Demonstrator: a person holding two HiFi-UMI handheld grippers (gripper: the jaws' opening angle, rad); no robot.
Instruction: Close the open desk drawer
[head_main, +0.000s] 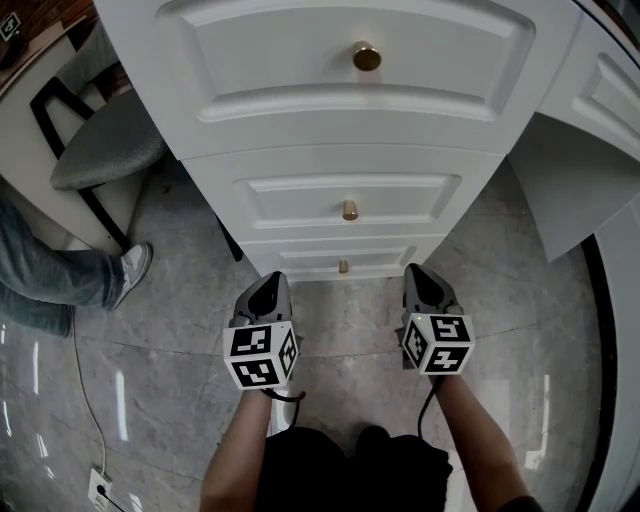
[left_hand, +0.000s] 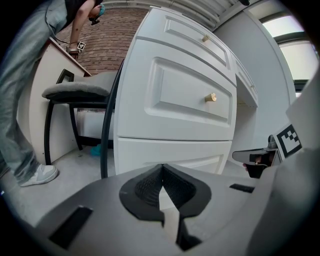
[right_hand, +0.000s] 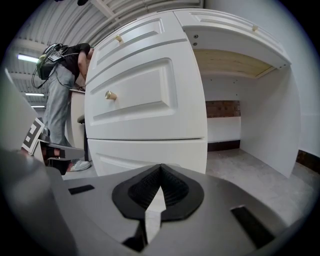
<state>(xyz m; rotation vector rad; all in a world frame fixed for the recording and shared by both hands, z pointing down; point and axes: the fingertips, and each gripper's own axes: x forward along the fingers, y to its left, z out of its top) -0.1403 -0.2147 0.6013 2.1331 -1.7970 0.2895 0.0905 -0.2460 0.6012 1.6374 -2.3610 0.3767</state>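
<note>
Ahead of the left claw and right claw we see drawer fronts in smooth white paint with a soft sheen, each with a shiny brass-coloured metal knob. The claws look like matt grey plastic; their pads are black and finely ribbed. Beneath the claws the floor is glossy marble-look stone. Left of the left claw, the chair seat is grey cloth on a black frame.

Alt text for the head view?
The left gripper and right gripper point side by side at the foot of a white drawer stack with brass knobs. A grey chair and a person's leg are at left.
</note>
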